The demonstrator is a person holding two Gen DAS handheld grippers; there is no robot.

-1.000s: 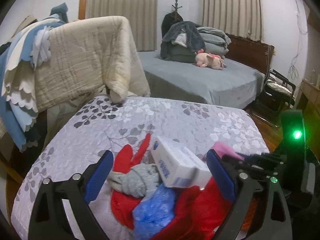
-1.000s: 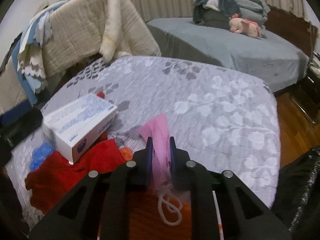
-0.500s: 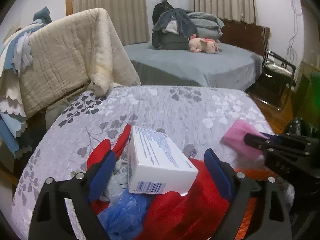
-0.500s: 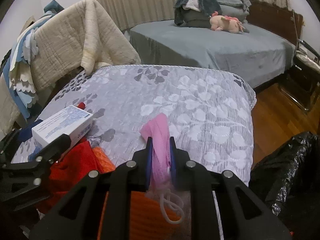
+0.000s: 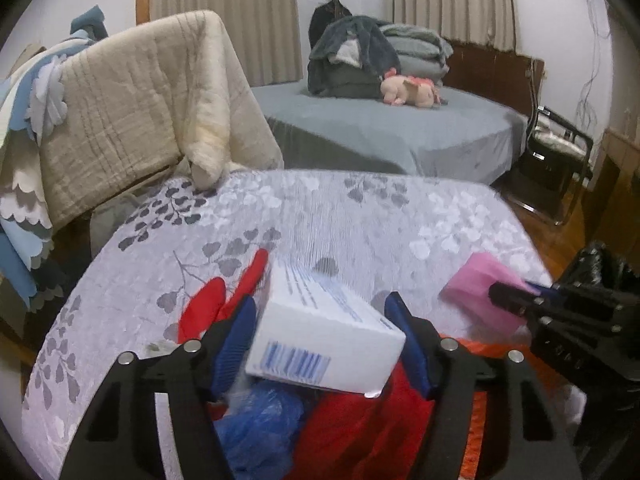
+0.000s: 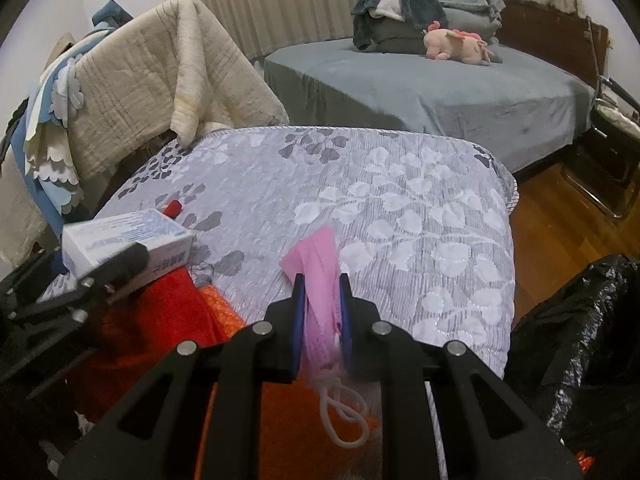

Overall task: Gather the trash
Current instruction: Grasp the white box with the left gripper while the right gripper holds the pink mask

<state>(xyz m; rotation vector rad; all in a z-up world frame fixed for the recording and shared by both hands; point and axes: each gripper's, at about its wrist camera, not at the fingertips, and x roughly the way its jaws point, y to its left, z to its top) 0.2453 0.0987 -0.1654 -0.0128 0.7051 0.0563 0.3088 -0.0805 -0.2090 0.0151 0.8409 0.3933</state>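
My left gripper [image 5: 324, 320] is closed on a white box with blue print [image 5: 320, 332] and holds it above red cloth [image 5: 360, 432] and a blue crumpled bag [image 5: 260, 428]. The box also shows at the left of the right wrist view [image 6: 124, 240]. My right gripper [image 6: 322, 296] is shut on a pink face mask [image 6: 318, 276] whose white ear loop [image 6: 344, 416] hangs down. The mask shows in the left wrist view [image 5: 476, 292] at the right. A black trash bag [image 6: 580, 340] lies on the floor at the right, also seen in the left wrist view [image 5: 600, 264].
A grey leaf-patterned mattress [image 6: 360, 184] carries the clutter. Orange fabric [image 6: 280, 420] lies under my right gripper. A beige quilt [image 5: 140, 112] hangs over a rack at left. A grey bed [image 5: 380, 136] with a pink plush toy [image 5: 408, 92] stands behind. A chair [image 5: 556, 160] stands at right.
My left gripper has narrowed onto the white box and lifted it off the pile. My right gripper has moved right with the pink mask toward the black bag.
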